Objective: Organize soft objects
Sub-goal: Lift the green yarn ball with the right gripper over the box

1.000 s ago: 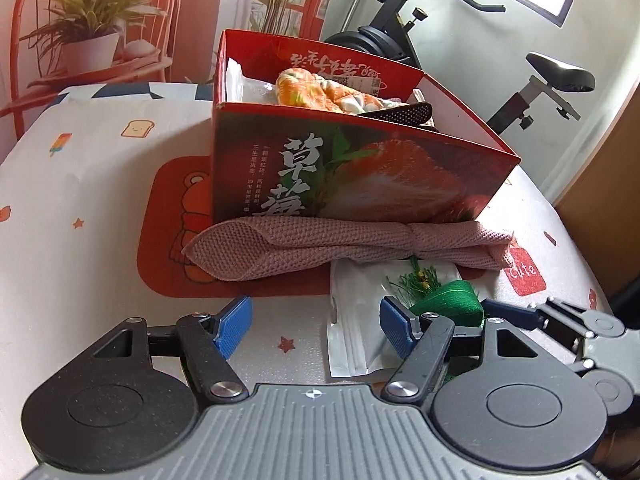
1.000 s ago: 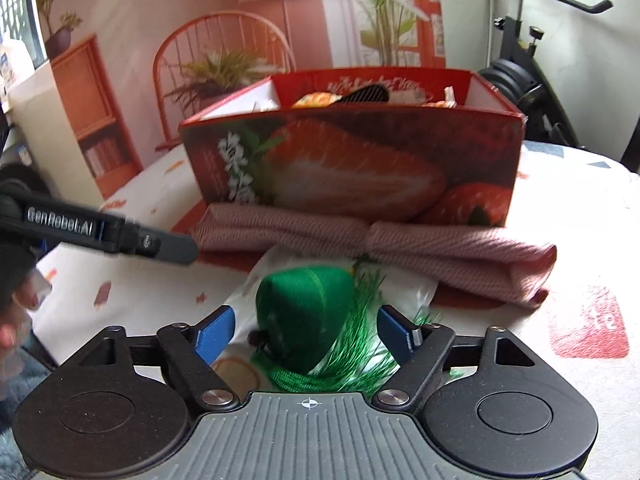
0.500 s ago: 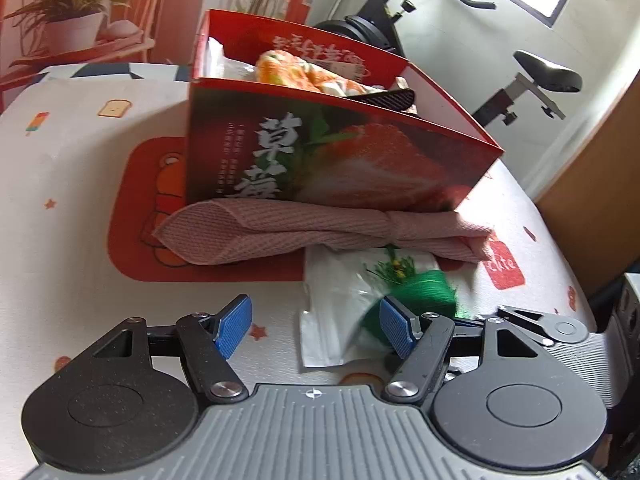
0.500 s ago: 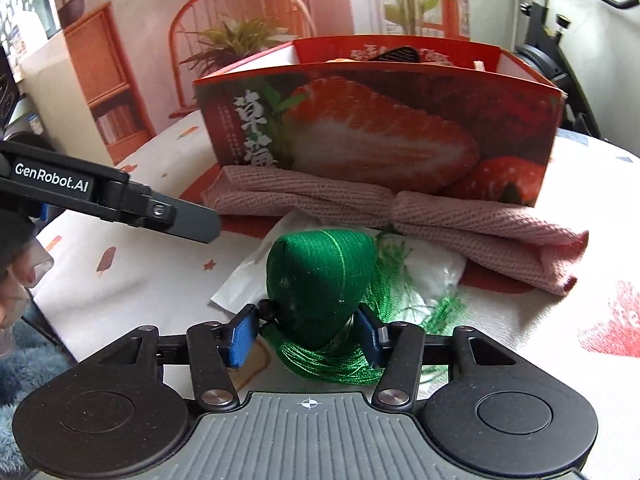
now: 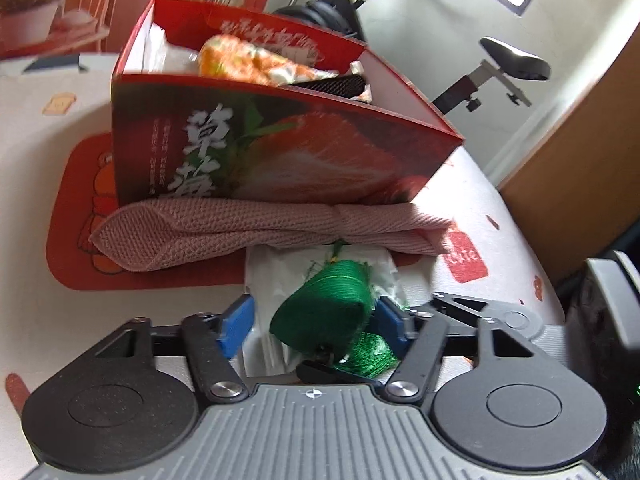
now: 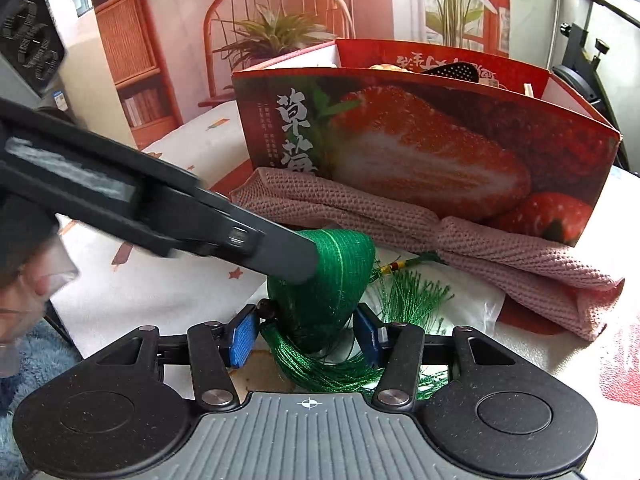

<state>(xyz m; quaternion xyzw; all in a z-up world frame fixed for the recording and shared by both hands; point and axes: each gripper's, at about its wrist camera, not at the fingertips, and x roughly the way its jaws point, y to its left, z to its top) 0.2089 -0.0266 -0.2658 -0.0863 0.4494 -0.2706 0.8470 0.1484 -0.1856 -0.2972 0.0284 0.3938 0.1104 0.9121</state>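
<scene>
Item: green ornament (image 6: 320, 280), a soft thread-wound cone with a tassel (image 6: 408, 300) and a short gold-banded cord. It sits on a white bag (image 5: 276, 276) on the desk (image 5: 52, 184), just in front of the pink cloth (image 6: 460, 236), which lies along the foot of the strawberry box (image 6: 420, 148). Its long axis runs from the narrow end, nearest your right gripper (image 6: 308, 336), up and away toward the box; the broad end faces the cloth, and the tassel fans out to the right of it. Right gripper: the ornament's lower body stands between its blue pads (image 6: 242, 334); the right pad looks to be against the threads, the left one just beside them with a small black bead in the gap, so take it as clenched on the ornament, though lightly by the look of it. Left gripper (image 5: 312, 322): it comes in from the other side and its jaws are closing with the ornament between them; the left pad is clear of the threads, the right one is hidden behind them, so count it as released. In the right wrist view one of its black fingers lies across the ornament's upper left side. Nearer hand: the right, already astride the narrow end. Box: open-topped, already holding an orange-patterned soft thing (image 5: 256, 60) and a black meshed piece (image 5: 332, 86); it stands beyond the cloth, so your lift probably has to clear both cloth and front wall.
</scene>
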